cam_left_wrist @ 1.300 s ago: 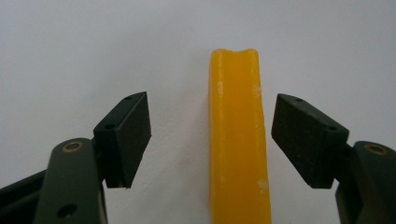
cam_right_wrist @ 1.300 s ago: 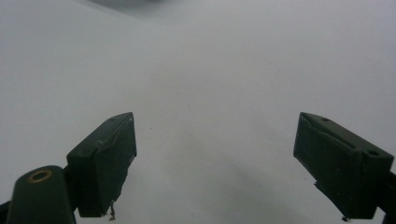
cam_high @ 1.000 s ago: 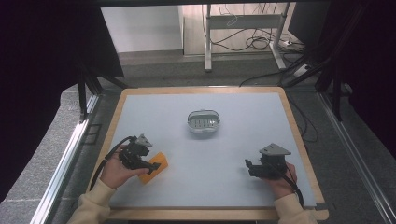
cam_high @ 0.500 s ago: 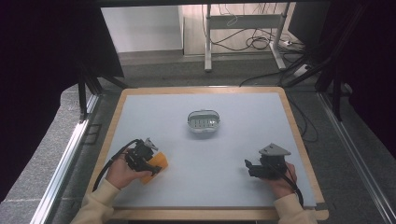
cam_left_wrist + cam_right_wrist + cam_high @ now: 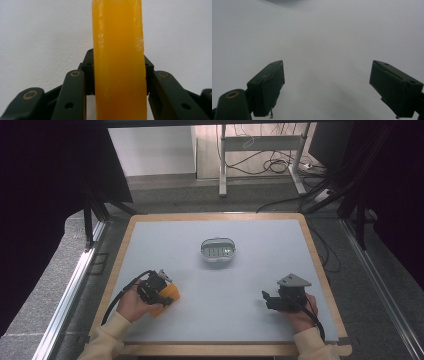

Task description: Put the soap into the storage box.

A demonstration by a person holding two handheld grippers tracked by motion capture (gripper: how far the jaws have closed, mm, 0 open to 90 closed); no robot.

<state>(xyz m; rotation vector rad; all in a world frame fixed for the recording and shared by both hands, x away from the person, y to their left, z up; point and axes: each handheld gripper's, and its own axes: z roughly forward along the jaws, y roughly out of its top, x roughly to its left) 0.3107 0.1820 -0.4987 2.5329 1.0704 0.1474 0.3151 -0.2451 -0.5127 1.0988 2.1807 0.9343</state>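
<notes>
An orange bar lies at the front left of the white table, seen edge-on as a tall translucent orange slab in the left gripper view. My left gripper has just been closing with the bar between its jaws, and the pads now press on both sides of it. A small grey oval dish stands at the table's middle. At the front right, my right gripper stands open over bare table, nothing between its fingers.
The table has a wooden rim. Beyond its far edge stand a metal desk frame and loose cables on the floor. Dark curtains hang at both sides.
The left gripper's jaws have closed onto the orange bar, and the hand has shifted slightly toward it. The right hand and the dish have not moved.
</notes>
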